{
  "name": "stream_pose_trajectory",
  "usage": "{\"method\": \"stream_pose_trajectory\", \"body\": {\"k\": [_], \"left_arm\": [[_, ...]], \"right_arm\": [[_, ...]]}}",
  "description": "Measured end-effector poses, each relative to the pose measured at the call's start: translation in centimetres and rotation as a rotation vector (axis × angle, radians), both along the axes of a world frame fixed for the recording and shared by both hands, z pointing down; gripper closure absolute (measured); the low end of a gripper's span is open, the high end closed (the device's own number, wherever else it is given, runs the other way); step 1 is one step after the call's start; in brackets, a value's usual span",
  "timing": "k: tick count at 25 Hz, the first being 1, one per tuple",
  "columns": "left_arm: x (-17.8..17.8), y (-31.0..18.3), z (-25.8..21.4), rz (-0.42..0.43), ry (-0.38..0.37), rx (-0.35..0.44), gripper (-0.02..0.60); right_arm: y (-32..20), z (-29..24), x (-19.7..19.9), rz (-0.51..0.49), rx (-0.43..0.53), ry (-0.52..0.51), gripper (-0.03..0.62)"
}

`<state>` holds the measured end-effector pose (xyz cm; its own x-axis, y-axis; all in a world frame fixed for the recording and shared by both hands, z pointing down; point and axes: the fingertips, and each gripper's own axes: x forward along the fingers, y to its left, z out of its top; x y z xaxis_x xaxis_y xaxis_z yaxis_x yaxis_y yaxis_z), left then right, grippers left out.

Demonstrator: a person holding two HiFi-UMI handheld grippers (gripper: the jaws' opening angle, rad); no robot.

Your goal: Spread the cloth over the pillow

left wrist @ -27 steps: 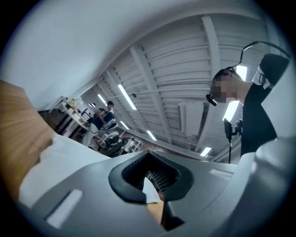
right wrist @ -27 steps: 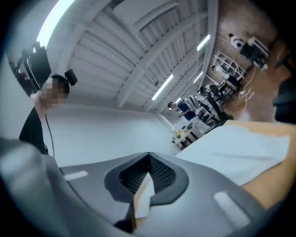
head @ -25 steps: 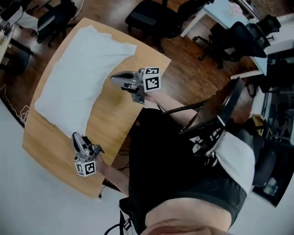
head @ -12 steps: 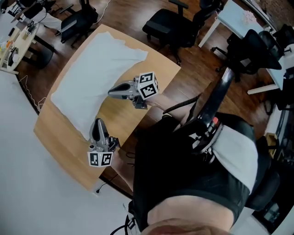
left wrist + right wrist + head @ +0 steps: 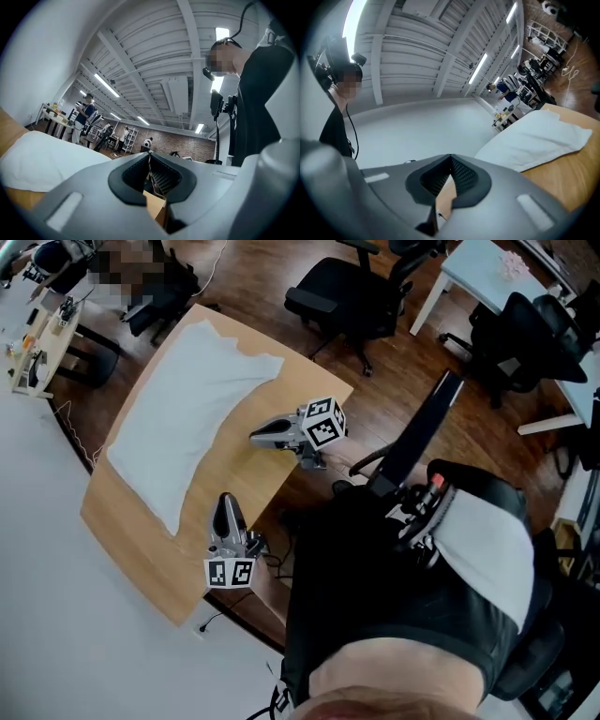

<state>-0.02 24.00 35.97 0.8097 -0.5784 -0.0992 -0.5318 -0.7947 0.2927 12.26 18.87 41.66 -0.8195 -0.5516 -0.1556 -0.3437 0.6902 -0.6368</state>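
A white cloth (image 5: 183, 409) lies spread flat over the far half of the wooden table (image 5: 234, 474), and the pillow under it is hidden. My left gripper (image 5: 223, 502) hovers above the table's near edge, shut and empty, with its tips just short of the cloth's near corner. My right gripper (image 5: 257, 436) hangs over bare wood right of the cloth, shut with nothing in it. In the left gripper view the white cloth (image 5: 42, 159) bulges at the left, beyond the left gripper (image 5: 150, 157). In the right gripper view the cloth (image 5: 534, 138) lies ahead at the right, past the right gripper (image 5: 450, 158).
Black office chairs (image 5: 342, 301) stand on the wooden floor beyond the table's far side. A desk with small items (image 5: 37, 334) is at the far left, and a white table (image 5: 487, 268) at the top right. People (image 5: 84, 117) stand far off in the room.
Both grippers have drawn back from the cloth towards the table's near side, still shut. The head view has shifted. The cloth lies as before.
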Motion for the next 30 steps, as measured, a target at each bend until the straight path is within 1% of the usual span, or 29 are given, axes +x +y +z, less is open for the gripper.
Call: {"method": "stream_pose_trajectory", "body": {"k": [3, 6, 8, 10, 15, 19, 22, 25, 27, 30], "left_arm": [[1.0, 1.1, 0.5, -0.024, -0.018, 0.000, 0.578], [3.3, 1.0, 1.4, 0.020, -0.049, -0.014, 0.578], [3.9, 1.2, 1.7, 0.017, -0.058, -0.026, 0.578], [4.1, 1.9, 1.8, -0.014, -0.058, -0.037, 0.578], [4.7, 3.1, 1.3, -0.054, -0.075, -0.043, 0.578], [5.4, 3.2, -0.5, -0.073, -0.083, -0.052, 0.578], [4.7, 2.4, -0.9, -0.081, -0.064, -0.054, 0.578], [4.0, 0.7, 0.9, -0.096, -0.066, -0.048, 0.578], [3.5, -0.8, 3.1, -0.096, -0.088, -0.047, 0.578], [2.4, -3.6, 5.7, -0.082, -0.140, -0.044, 0.578]], "right_arm": [[0.6, -0.2, 1.2, -0.021, 0.021, 0.000, 0.591], [1.4, -0.7, 4.0, 0.026, 0.068, -0.022, 0.591], [2.0, -1.1, 4.8, 0.040, 0.089, -0.043, 0.591], [3.1, -1.5, 4.9, 0.022, 0.102, -0.046, 0.591], [5.6, -1.5, 4.8, -0.023, 0.113, -0.039, 0.591], [6.5, -2.8, 5.0, -0.064, 0.140, -0.029, 0.591], [5.9, -3.1, 4.6, -0.069, 0.182, -0.021, 0.591], [4.1, -1.7, 4.3, -0.072, 0.228, -0.015, 0.591], [2.7, 0.1, 4.2, -0.066, 0.245, -0.004, 0.591], [0.4, 2.4, 4.0, -0.044, 0.252, 0.033, 0.592]]}}
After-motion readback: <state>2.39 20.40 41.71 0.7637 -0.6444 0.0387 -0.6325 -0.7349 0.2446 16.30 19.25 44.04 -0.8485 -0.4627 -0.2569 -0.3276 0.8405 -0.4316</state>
